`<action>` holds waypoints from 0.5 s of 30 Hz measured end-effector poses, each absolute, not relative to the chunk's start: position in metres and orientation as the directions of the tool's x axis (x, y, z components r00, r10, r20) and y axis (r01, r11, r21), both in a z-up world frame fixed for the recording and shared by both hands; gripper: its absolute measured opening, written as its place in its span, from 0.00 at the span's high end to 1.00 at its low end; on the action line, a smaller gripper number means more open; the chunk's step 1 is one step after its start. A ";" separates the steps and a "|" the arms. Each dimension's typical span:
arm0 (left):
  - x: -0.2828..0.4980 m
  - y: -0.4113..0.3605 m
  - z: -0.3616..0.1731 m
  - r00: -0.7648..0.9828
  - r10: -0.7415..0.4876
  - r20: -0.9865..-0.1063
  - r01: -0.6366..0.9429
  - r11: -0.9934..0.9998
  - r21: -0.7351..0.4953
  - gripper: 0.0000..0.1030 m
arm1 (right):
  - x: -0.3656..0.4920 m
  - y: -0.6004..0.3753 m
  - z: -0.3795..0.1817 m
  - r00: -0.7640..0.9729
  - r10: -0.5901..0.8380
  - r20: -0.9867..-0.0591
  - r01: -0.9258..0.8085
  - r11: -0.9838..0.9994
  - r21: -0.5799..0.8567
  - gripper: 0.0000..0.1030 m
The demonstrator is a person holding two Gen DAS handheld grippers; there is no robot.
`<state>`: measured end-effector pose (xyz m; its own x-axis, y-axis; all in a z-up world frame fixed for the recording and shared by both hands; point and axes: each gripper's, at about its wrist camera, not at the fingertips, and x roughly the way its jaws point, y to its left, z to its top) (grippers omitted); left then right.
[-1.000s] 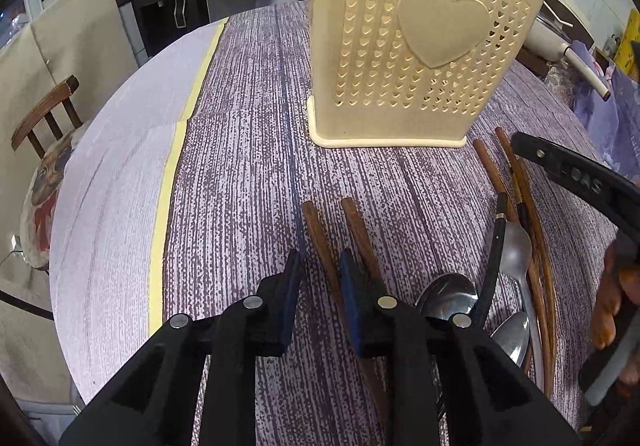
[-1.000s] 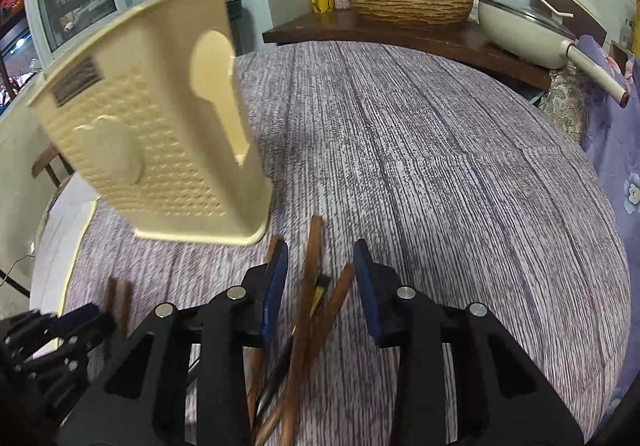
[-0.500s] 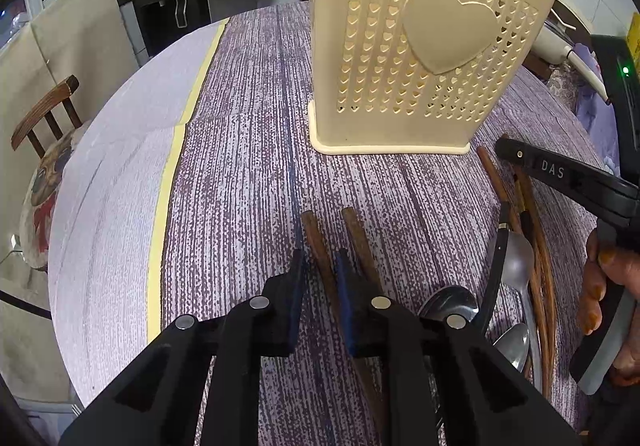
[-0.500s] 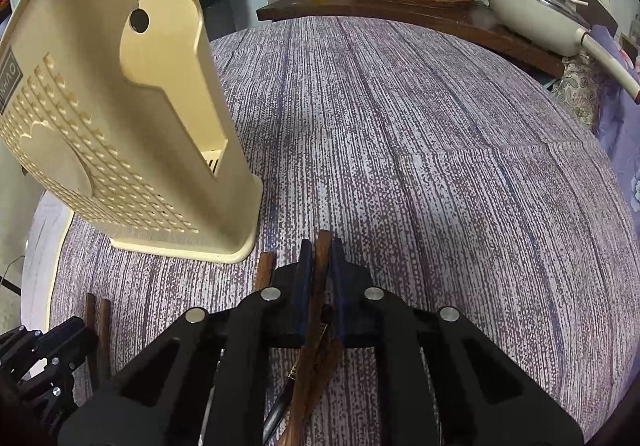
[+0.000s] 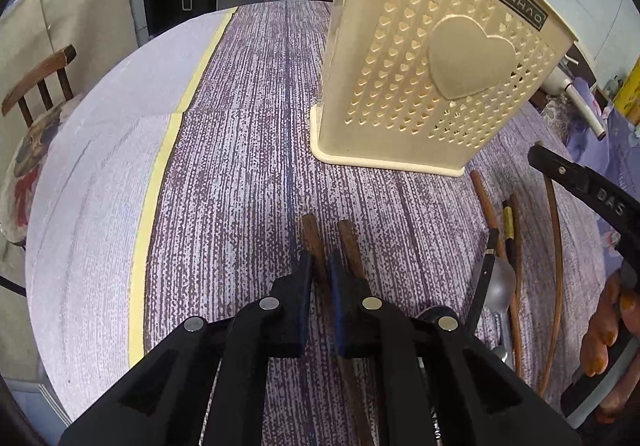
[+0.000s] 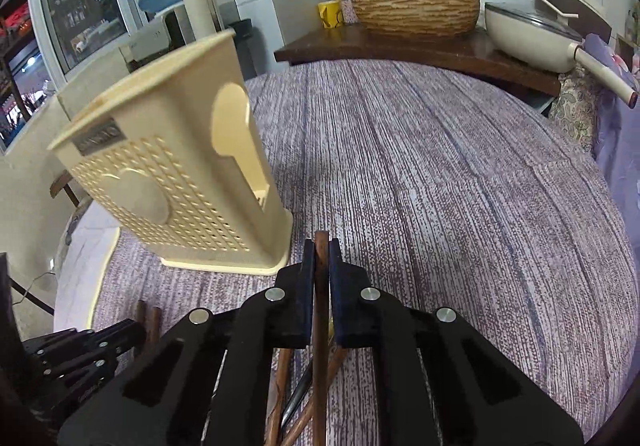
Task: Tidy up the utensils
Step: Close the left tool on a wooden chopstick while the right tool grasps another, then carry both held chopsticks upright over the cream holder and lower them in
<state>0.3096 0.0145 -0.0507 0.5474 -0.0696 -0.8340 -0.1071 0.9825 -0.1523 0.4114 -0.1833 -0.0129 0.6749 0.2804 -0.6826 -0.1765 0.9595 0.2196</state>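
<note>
A cream perforated utensil holder [image 5: 436, 73] with a heart on its front stands on the purple tablecloth; it also shows in the right wrist view [image 6: 180, 181]. My left gripper [image 5: 319, 266] is shut on a wooden handle [image 5: 310, 234]; a second wooden handle [image 5: 349, 242] lies just right of it. My right gripper [image 6: 320, 258] is shut on a wooden chopstick [image 6: 321, 246] and holds it above the cloth. More chopsticks and spoons [image 5: 500, 278] lie to the right of the holder.
The round table [image 5: 100, 181] has a yellow stripe at its left. A wooden chair [image 5: 36, 85] stands beyond the left edge. A counter with a woven bowl [image 6: 416, 9] and a white pan [image 6: 532, 33] lies behind the table.
Both grippers closed, the left on a wooden handle, the right on a chopstick. The right gripper then lifted with its chopstick. The left gripper moved slightly forward.
</note>
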 end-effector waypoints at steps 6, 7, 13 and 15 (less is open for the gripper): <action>0.307 0.018 -0.038 0.592 -0.089 -0.801 -0.096 0.979 -0.179 0.91 | 0.392 -0.193 0.013 0.705 0.312 -0.637 -0.204 0.949 0.239 0.92; 0.307 0.018 -0.033 0.603 -0.090 -0.792 -0.092 0.979 -0.182 0.91 | 0.390 -0.195 0.018 0.711 0.315 -0.629 -0.208 0.948 0.239 0.92; 0.296 0.019 0.002 0.679 -0.099 -0.727 -0.066 0.979 -0.194 0.92 | 0.363 -0.205 0.054 0.756 0.328 -0.566 -0.240 0.944 0.226 0.92; 0.292 0.017 0.015 0.708 -0.093 -0.700 -0.053 0.981 -0.185 0.92 | 0.353 -0.207 0.068 0.773 0.328 -0.543 -0.255 0.945 0.207 0.92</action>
